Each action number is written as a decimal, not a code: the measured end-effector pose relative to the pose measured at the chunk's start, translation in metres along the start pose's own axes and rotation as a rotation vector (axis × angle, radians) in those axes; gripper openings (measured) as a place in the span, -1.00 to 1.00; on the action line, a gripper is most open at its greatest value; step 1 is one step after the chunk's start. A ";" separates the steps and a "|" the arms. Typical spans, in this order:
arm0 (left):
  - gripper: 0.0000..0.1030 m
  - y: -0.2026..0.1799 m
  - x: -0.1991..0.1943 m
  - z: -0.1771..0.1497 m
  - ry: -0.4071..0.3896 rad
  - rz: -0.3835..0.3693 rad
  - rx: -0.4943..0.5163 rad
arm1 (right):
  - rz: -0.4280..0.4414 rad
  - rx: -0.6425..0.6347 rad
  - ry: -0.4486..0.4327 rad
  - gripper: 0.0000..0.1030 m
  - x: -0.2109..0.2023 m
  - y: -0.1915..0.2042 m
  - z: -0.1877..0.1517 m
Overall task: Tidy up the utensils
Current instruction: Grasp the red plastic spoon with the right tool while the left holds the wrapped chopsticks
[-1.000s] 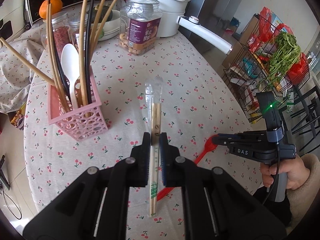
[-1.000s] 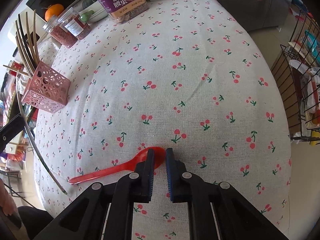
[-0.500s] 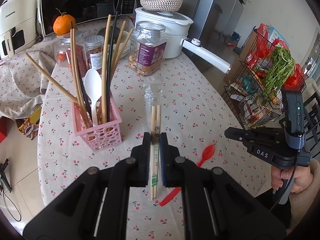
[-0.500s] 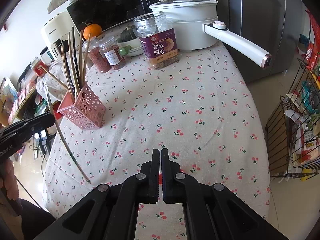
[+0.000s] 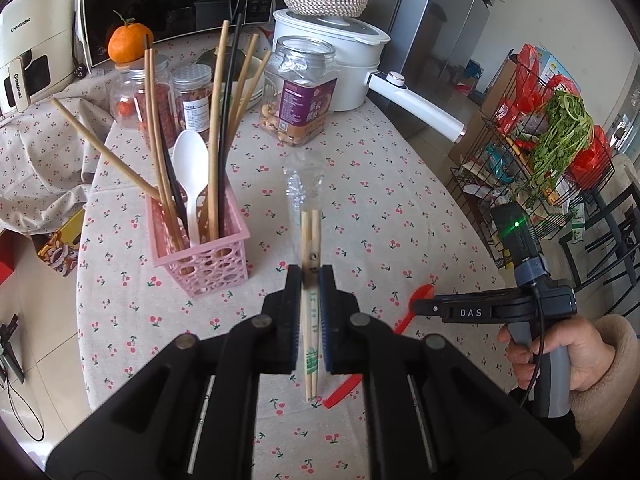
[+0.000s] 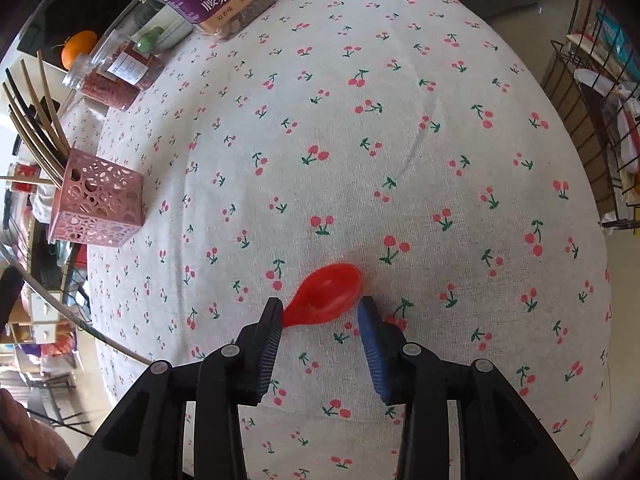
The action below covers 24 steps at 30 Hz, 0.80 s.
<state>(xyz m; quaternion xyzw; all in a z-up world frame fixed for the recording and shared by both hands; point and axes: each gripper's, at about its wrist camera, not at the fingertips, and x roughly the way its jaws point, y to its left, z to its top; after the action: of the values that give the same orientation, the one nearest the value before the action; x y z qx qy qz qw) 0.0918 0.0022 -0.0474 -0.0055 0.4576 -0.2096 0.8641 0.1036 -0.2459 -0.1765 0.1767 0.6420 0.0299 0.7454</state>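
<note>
My left gripper (image 5: 310, 276) is shut on a pair of wooden chopsticks in a clear wrapper (image 5: 310, 232), held above the cherry-print tablecloth. Ahead to its left stands the pink basket (image 5: 200, 256) with several chopsticks and a white spoon (image 5: 191, 168) upright in it. A red plastic spoon (image 6: 328, 294) lies flat on the cloth. My right gripper (image 6: 320, 305) hangs low over it with its jaws opening, and the spoon's bowl lies between the pads, not squeezed. The left wrist view shows that gripper (image 5: 418, 303) side-on in a person's hand, over the red spoon (image 5: 422, 294).
At the back stand a nut jar (image 5: 300, 92), small spice jars (image 5: 192, 100), an orange (image 5: 130, 42) and a white pot with a long handle (image 5: 416, 100). A wire rack with greens (image 5: 560, 148) stands off the table's right edge. The pink basket (image 6: 100, 204) is at the left.
My right gripper rose with its jaws shut, then dropped back over the red spoon's bowl and opened. The left gripper lifted the wrapped chopsticks a little higher.
</note>
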 end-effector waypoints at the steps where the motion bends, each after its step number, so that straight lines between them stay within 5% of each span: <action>1: -0.81 0.001 -0.001 -0.001 0.000 0.000 -0.001 | -0.009 -0.005 -0.005 -0.13 0.002 0.005 0.002; 15: -0.91 0.031 -0.015 -0.011 -0.007 0.017 -0.043 | -0.274 -0.219 -0.122 -0.15 0.033 0.084 0.023; 17: -0.91 0.033 -0.016 -0.013 -0.008 0.016 -0.042 | -0.274 -0.225 -0.131 -0.28 0.035 0.088 0.028; 20: -0.91 0.034 -0.010 -0.017 0.018 0.004 -0.034 | -0.255 -0.254 -0.137 -0.82 0.037 0.095 0.032; 24: -0.80 0.034 0.012 -0.022 0.099 -0.038 -0.035 | -0.226 -0.288 -0.126 -0.91 0.039 0.097 0.034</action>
<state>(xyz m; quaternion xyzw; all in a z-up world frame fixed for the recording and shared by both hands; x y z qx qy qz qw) 0.0923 0.0330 -0.0763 -0.0192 0.5033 -0.2179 0.8360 0.1610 -0.1519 -0.1808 -0.0036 0.5988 0.0266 0.8005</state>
